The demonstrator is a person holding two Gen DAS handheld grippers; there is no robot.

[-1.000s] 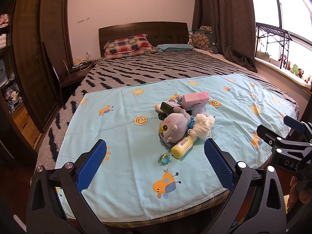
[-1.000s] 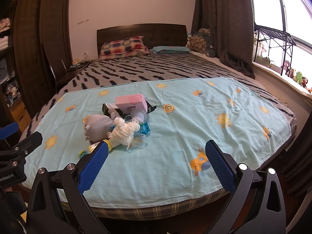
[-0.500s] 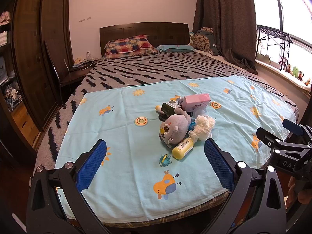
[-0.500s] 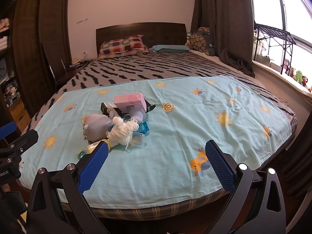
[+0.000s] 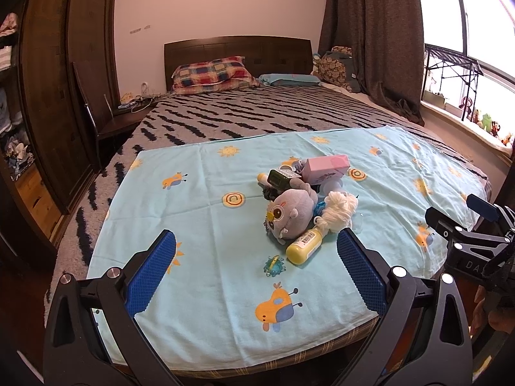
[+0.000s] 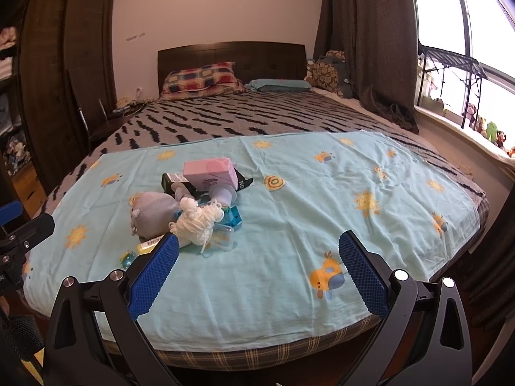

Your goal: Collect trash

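A heap of items lies on the light blue sheet (image 5: 206, 212) at the foot of the bed: a grey plush toy (image 5: 291, 210), a yellow bottle (image 5: 305, 245), a white yarn ball (image 5: 338, 210), a pink box (image 5: 326, 168), a dark green bottle (image 5: 281, 178) and a small teal ring (image 5: 273, 265). My left gripper (image 5: 256, 271) hangs open just short of the bottle and ring. From the right wrist view the same plush toy (image 6: 153, 214), yarn ball (image 6: 196, 222) and pink box (image 6: 210, 170) sit ahead and left of my open right gripper (image 6: 257, 271). Both hold nothing.
Further back, the striped bedcover (image 5: 257, 115) runs to pillows (image 5: 209, 72) and a dark headboard. A wardrobe (image 5: 64, 96) and a chair (image 5: 106, 122) stand left. Curtains (image 5: 373, 38) and a windowsill with toys (image 6: 482, 128) are right. The right gripper's body (image 5: 466, 241) shows at the left view's right edge.
Both views have crept slightly closer to the heap and the bed's foot. Nothing on the sheet has moved, and both grippers stay open.
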